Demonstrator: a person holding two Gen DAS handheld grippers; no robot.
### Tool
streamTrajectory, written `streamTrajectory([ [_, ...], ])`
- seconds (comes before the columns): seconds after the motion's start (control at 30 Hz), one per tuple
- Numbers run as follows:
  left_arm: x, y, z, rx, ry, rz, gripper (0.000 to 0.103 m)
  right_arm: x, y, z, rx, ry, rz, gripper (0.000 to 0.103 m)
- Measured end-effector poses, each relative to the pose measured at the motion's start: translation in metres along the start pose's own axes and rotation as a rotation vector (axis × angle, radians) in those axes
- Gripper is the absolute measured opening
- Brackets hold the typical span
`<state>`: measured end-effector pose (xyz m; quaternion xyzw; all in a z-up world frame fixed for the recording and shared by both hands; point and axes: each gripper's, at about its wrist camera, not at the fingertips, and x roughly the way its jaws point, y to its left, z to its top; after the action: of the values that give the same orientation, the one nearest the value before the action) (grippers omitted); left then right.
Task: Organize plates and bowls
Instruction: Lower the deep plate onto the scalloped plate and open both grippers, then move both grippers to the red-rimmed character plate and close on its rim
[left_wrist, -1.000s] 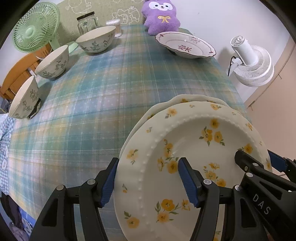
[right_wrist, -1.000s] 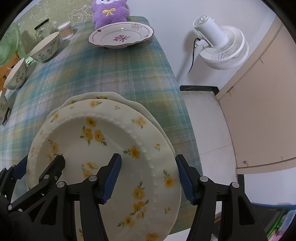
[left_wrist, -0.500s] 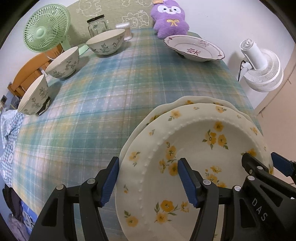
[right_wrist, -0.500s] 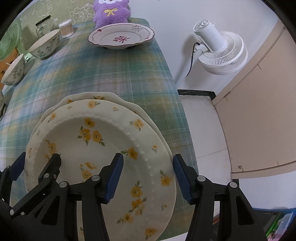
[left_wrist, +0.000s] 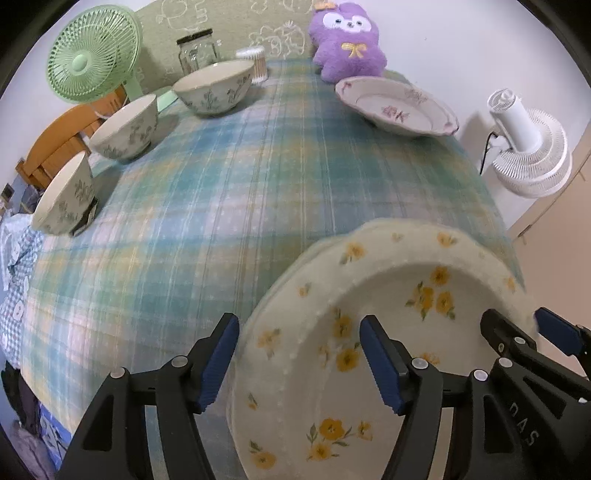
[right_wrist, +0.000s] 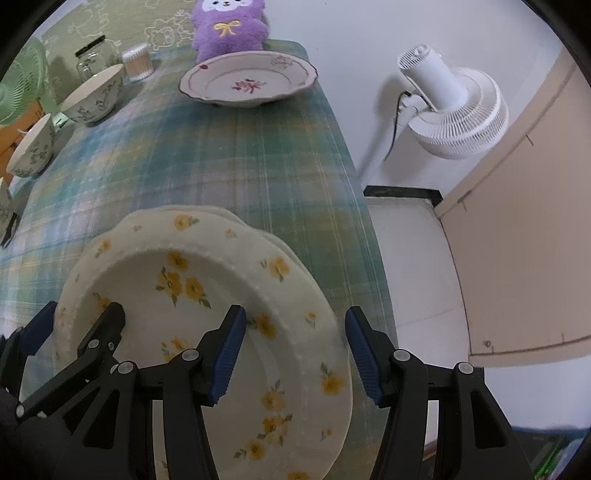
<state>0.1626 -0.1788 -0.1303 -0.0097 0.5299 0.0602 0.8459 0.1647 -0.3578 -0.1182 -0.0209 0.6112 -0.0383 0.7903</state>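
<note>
Plaid blue-green cloth covers the worktop (left_wrist: 229, 192), white walls all round, and a white fan (right_wrist: 454, 110) sits on the floor off to one side, with a beige door past it. At the far end there's a green fan (left_wrist: 94, 55), a glass jar (left_wrist: 195, 50), a cotton swab tub (right_wrist: 137, 61) and a purple plush (left_wrist: 347, 40).

Count: three floral bowls (left_wrist: 214, 90) in a row down one side, one pink-flowered plate (left_wrist: 397, 107), and two yellow-flowered plates (left_wrist: 369, 332) stacked at the near edge.

The left claw (left_wrist: 299, 363) straddles the stack's rim and has just been opening, pads clear of the china. The right claw (right_wrist: 295, 356) straddles the opposite rim, jaws apart too, not gripping.
</note>
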Motion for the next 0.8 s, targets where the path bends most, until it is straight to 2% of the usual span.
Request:
streamTrajectory([
  [0.1,-0.01,0.005,0.014,0.0,-0.021,-0.007,0.078,-0.012,-0.002,0.014,0.013,-0.023,0.021,0.061],
  [0.37,-0.037,0.02,0.067,0.054,-0.097,-0.073,0.082,-0.044,0.004,0.06,0.066,-0.112,0.079,0.061],
  [0.63,-0.054,0.027,0.11,0.143,-0.177,-0.137,0.084,-0.072,0.009,0.092,0.131,-0.194,0.046,0.062],
  [0.8,-0.053,0.021,0.134,0.155,-0.184,-0.167,0.084,-0.075,0.003,0.113,0.163,-0.219,0.027,0.062],
])
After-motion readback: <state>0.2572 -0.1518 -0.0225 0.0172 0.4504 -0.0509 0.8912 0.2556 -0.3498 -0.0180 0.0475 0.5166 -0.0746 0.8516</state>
